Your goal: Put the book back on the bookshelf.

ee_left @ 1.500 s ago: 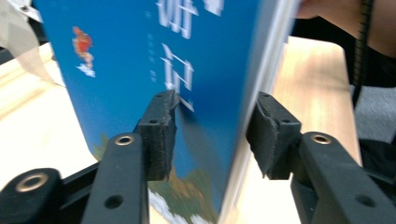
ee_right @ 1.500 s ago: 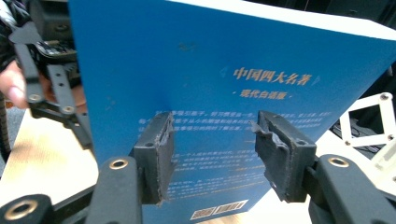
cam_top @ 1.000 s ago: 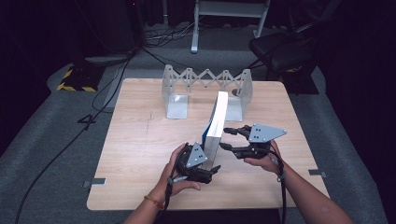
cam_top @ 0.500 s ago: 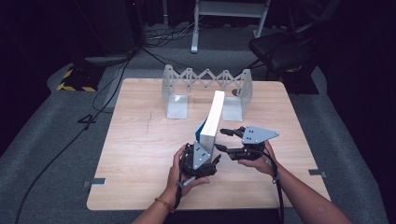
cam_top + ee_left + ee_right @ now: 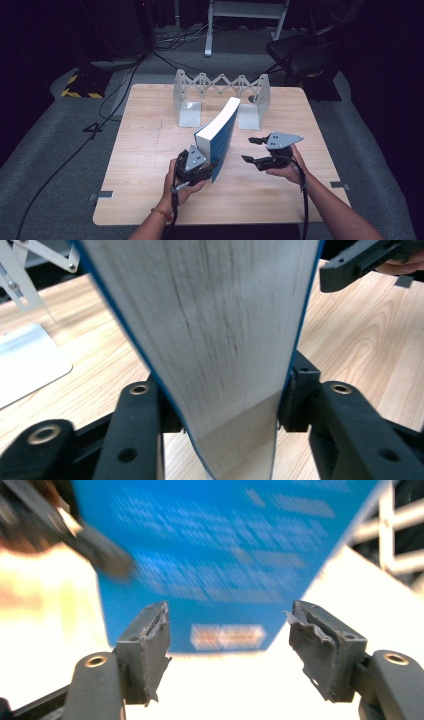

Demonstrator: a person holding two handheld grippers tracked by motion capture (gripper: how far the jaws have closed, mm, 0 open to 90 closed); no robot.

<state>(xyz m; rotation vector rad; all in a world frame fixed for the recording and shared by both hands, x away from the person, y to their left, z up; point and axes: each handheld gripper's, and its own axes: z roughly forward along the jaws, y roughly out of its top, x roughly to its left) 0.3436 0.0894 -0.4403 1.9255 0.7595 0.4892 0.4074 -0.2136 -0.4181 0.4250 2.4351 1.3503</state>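
The left gripper (image 5: 200, 167), its fingers just closed, clamps the blue book (image 5: 220, 135) tilted on edge on the surface (image 5: 145, 150), while the right gripper (image 5: 252, 150), fingers just spread, holds nothing beside it.

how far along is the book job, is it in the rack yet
Not yet. Done: the left gripper has just closed on the blue book, tilted on the table. In hand: the right gripper, jaws just opened, stands apart. Left: likely standing it in the metal rack.
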